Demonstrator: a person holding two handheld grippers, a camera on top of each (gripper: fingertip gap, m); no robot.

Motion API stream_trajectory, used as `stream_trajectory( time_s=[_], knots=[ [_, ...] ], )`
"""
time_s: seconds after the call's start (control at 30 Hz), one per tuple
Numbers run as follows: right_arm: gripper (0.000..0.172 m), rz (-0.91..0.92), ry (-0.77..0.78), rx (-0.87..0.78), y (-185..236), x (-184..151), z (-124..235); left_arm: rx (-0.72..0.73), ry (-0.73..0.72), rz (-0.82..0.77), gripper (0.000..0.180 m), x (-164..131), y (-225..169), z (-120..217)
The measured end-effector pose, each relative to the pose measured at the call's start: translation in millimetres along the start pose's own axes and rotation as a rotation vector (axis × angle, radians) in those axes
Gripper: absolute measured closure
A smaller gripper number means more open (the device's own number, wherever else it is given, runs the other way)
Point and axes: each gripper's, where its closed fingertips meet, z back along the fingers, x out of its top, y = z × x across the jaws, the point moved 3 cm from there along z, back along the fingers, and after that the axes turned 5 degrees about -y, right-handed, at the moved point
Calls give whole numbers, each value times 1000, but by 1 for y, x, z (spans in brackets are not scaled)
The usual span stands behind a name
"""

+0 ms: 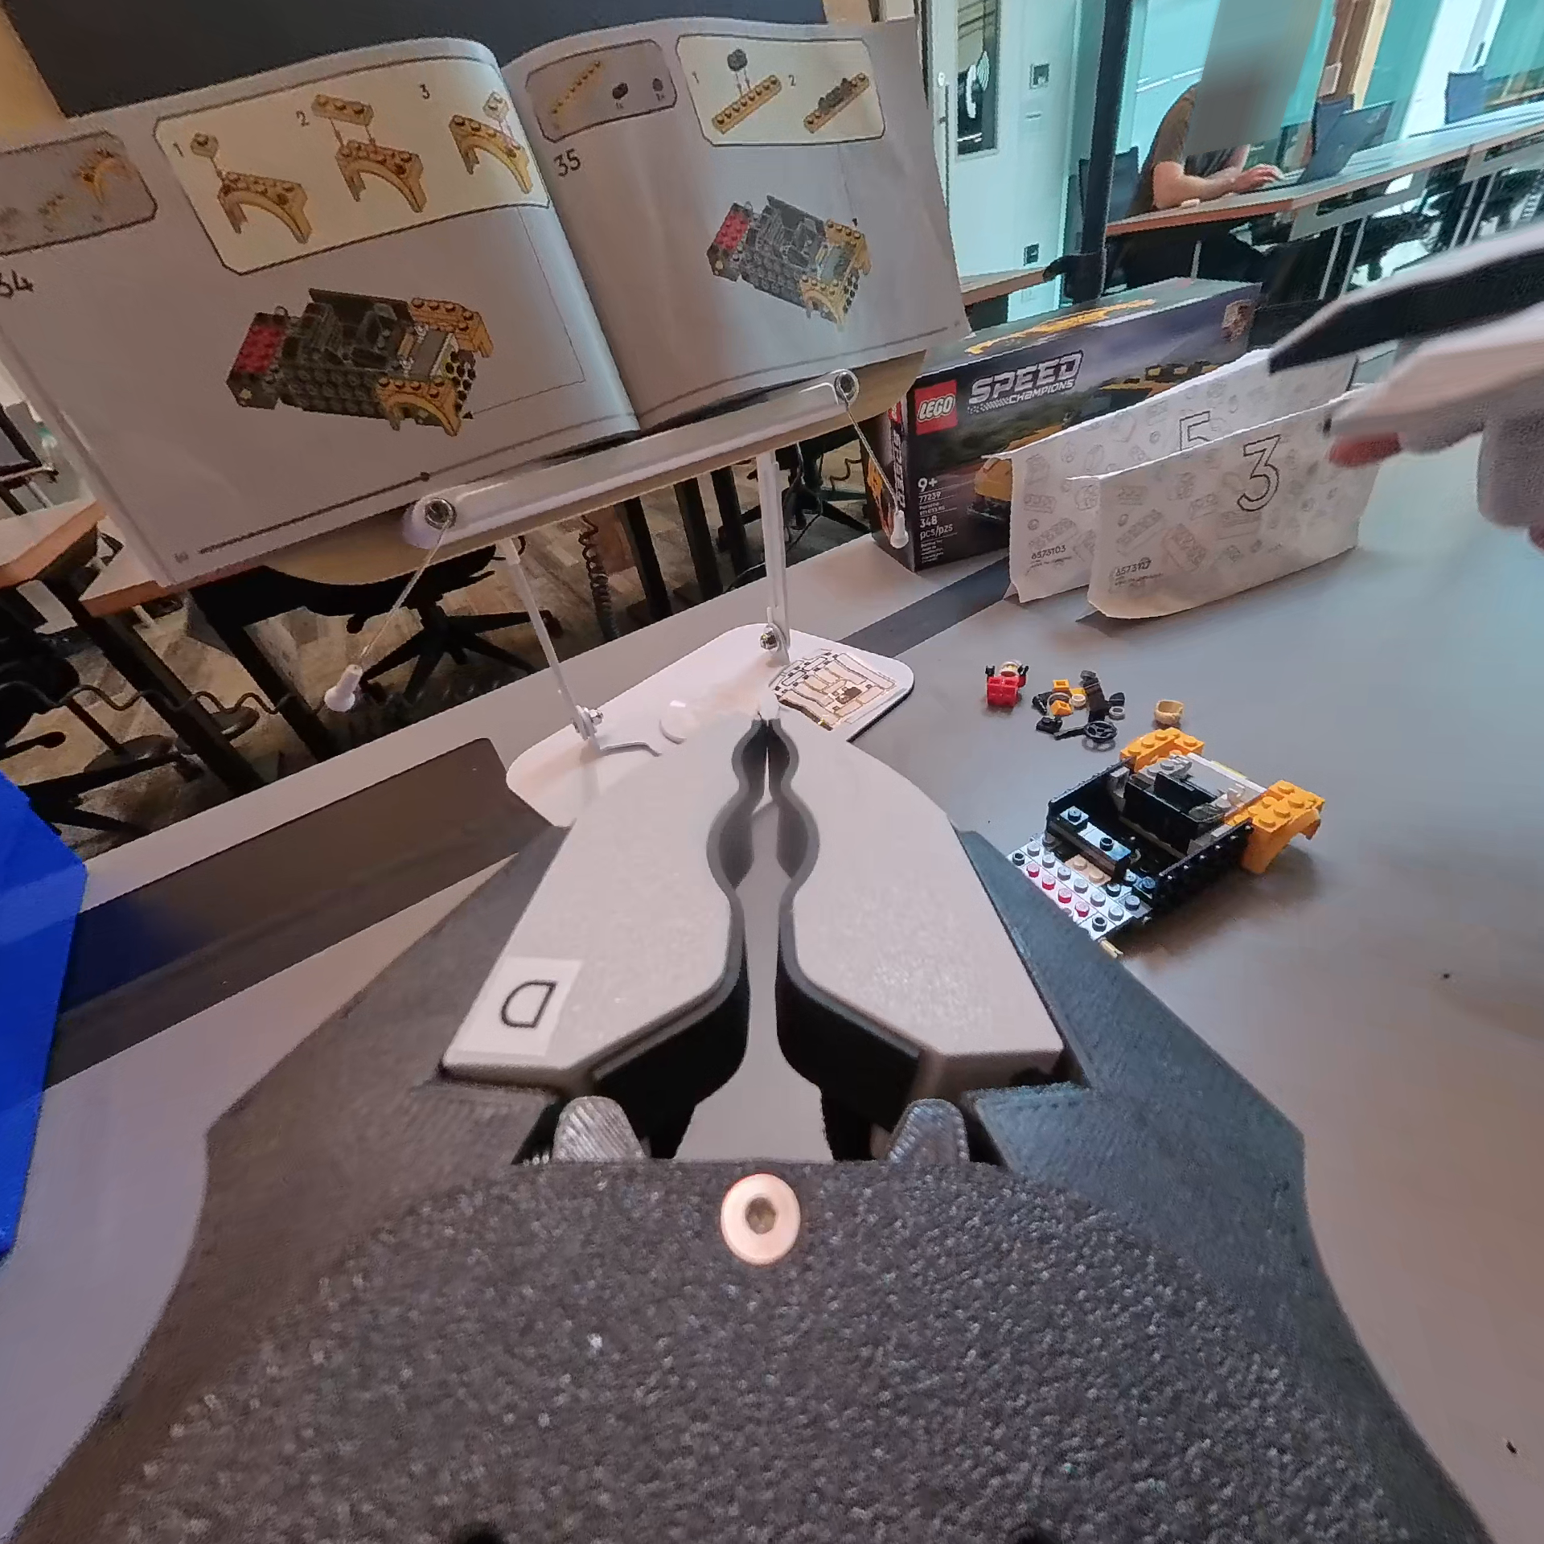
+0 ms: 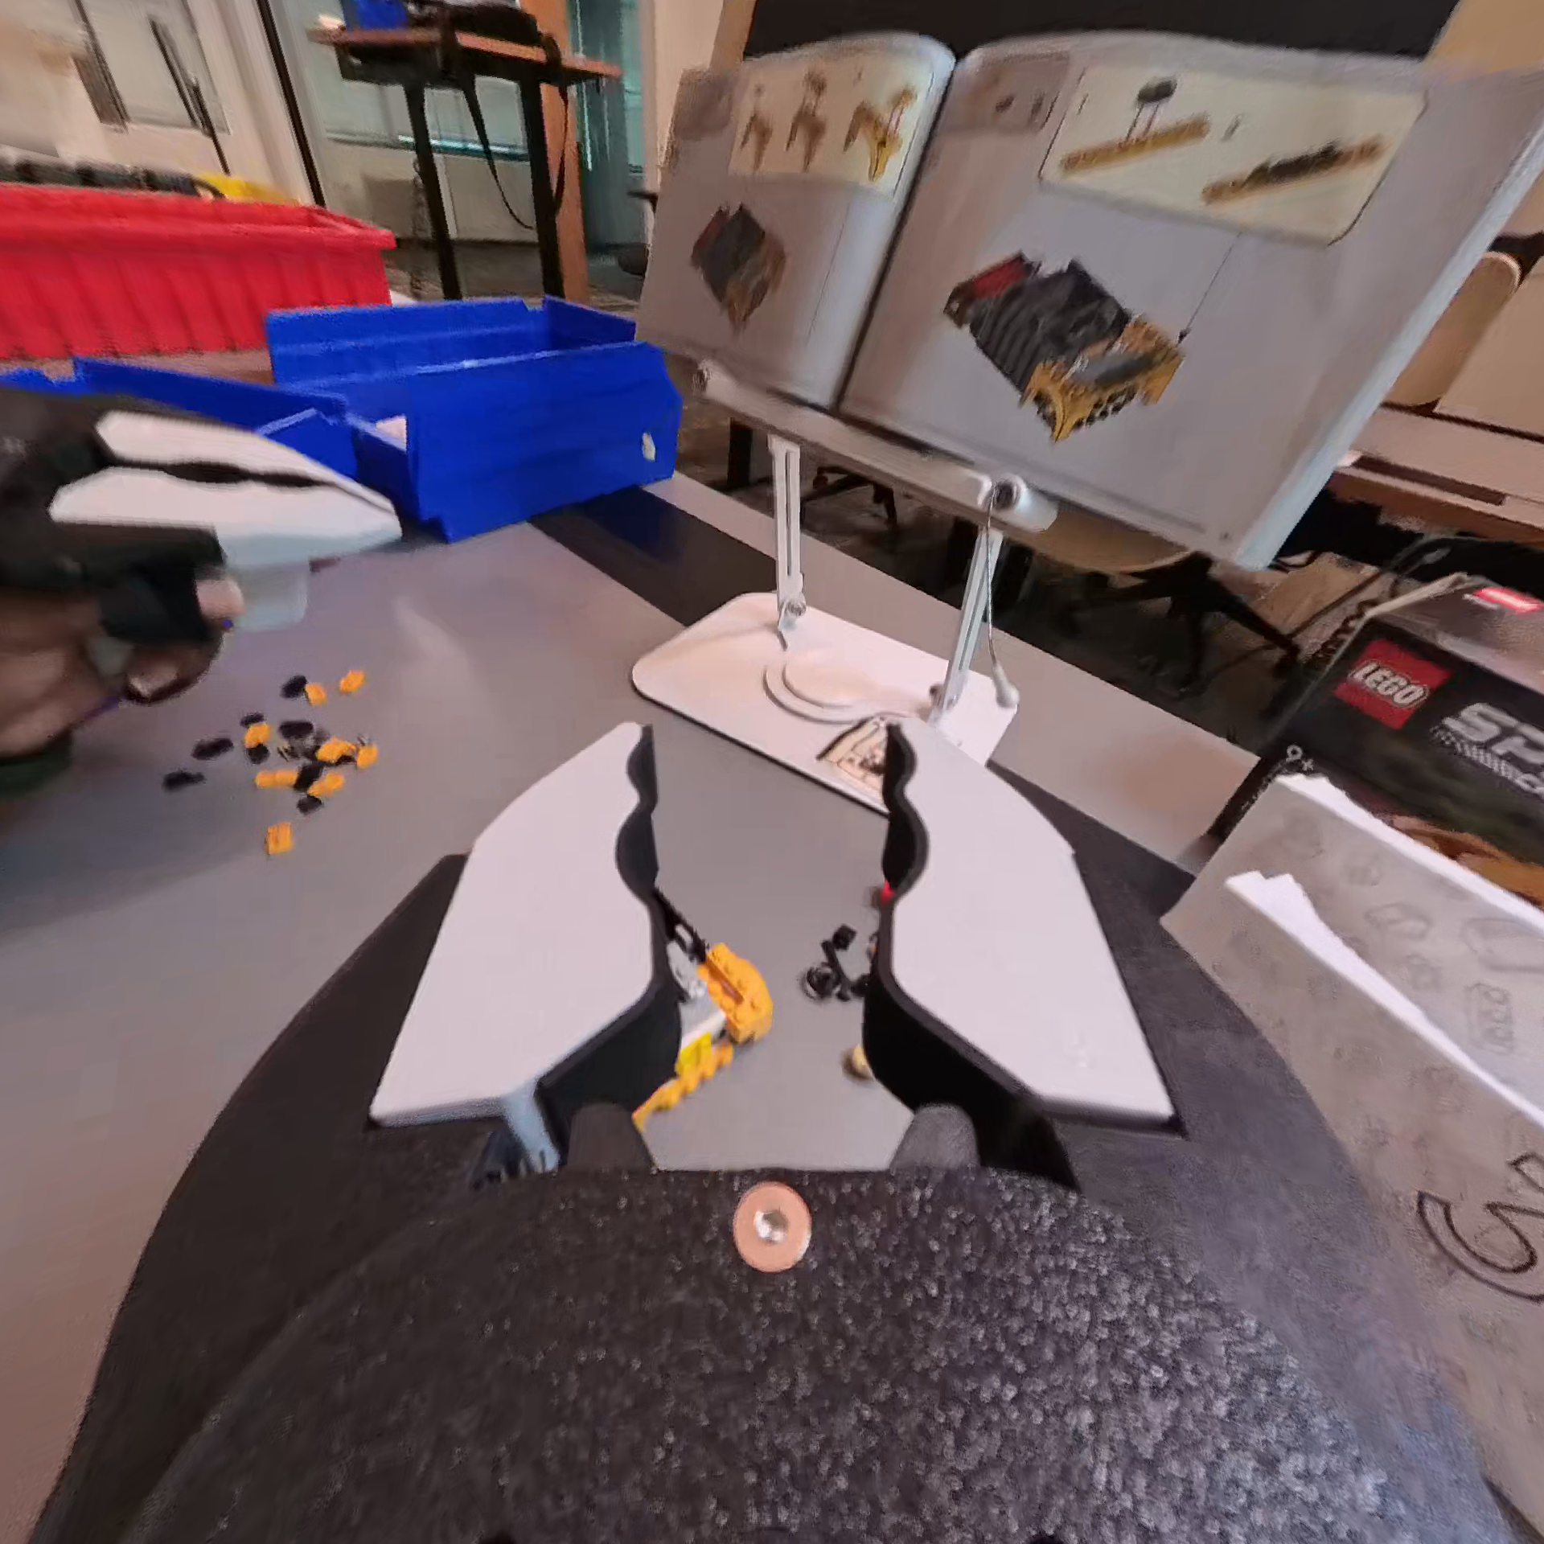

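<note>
The half-built toy car [image 1: 1170, 827] sits to the right of our left claw [image 1: 764, 735], which is clenched on nothing above the white stand base [image 1: 585, 769]; loose small parts [image 1: 1061, 702] lie just beyond the car.

From the right wrist, our right claw [image 2: 769, 752] hangs released over the grey table [image 2: 501, 635], the car [image 2: 727, 994] showing below between its fingers, untouched.

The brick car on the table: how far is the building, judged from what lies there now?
Partly built: the car has a black body and orange corners. Nothing is in hand: the left gripper is shut, the right gripper open. Loose pieces and paper bags remain.
</note>
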Motion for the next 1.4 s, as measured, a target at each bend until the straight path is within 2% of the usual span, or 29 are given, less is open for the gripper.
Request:
stream_trajectory(
  time_s=[0.13,0.43,0.67,0.93,1.0,1.17,1.4],
  knots=[
    [110,33,-40,4,2,-24,-1,0,13,18,180,-8,2,-2],
    [94,40,2,65,8,-41,-6,-12,22,25,180,-12,5,-4],
    [93,40,44,100,19,-54,-13,-6,-2,28,179,-6,7,-1],
    [93,44,-18,38,15,-42,-11,4,-4,29,175,-5,7,-1],
    [92,47,24,65,18,-48,-12,6,-7,24,174,-3,6,-1],
    [91,37,242,169,25,-78,-13,5,-12,11,171,1,6,1],
    [85,113,437,183,18,-111,-7,-32,19,26,169,-5,2,-3]
  ],
)
